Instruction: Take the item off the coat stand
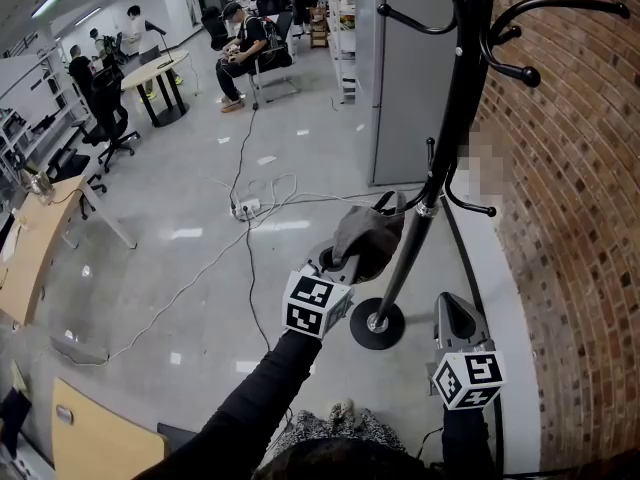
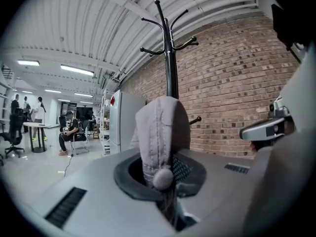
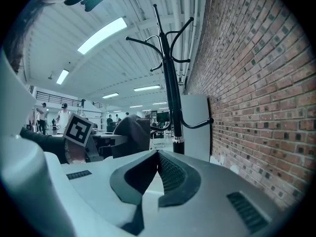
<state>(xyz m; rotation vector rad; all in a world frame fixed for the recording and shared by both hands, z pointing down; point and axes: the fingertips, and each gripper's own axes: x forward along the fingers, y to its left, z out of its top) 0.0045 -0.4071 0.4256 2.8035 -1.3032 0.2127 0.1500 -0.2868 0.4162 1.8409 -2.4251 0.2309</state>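
1. Firmly pinched, a grey cap (image 2: 162, 132) stands upright between the jaws of the left gripper (image 1: 345, 261), which are closed on its fabric.
2. It sits just left of the black coat stand (image 1: 440, 148) pole, at the level of a low hook; whether it hangs on that hook I cannot tell.
3. Held lower and to the right of the pole, the right gripper (image 3: 158, 157) has its jaws together with nothing between them.
4. Behind the stand runs a brick wall (image 1: 570, 218); its round base (image 1: 377, 323) rests on the grey floor (image 1: 200, 268), where a power strip (image 1: 246, 208) lies among cables.
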